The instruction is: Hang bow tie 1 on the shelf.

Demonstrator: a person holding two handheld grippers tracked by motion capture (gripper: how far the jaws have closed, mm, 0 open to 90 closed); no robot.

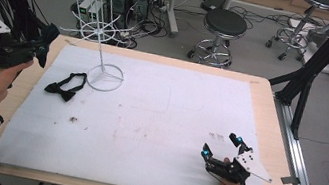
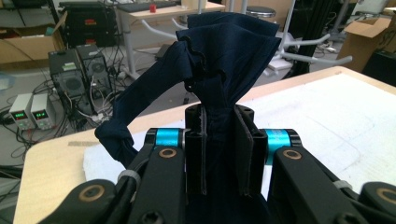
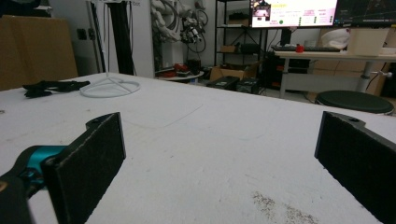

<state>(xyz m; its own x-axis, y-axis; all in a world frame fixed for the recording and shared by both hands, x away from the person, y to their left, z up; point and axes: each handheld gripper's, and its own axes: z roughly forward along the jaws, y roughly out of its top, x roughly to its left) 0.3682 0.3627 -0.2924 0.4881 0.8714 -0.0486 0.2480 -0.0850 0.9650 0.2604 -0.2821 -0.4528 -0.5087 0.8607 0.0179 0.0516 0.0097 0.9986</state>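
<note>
My left gripper (image 1: 45, 42) is raised over the table's far left corner, shut on a dark navy bow tie (image 1: 49, 37). In the left gripper view the navy bow tie (image 2: 224, 51) fans out above the pinching jaws, and its strap (image 2: 116, 133) loops down to the left. A second, black bow tie (image 1: 65, 85) lies flat on the white foam mat (image 1: 147, 120), beside the round base of a white wire stand (image 1: 104, 76). My right gripper (image 1: 222, 145) rests on the mat at the near right, open with nothing between its pads (image 3: 88, 163).
The wire stand's pole and hooked rings (image 1: 93, 30) rise at the table's back left. In the right gripper view the stand base (image 3: 109, 87) and black bow tie (image 3: 51, 87) sit far left. Stools (image 1: 224, 24), computer cases and cables are on the floor beyond the table.
</note>
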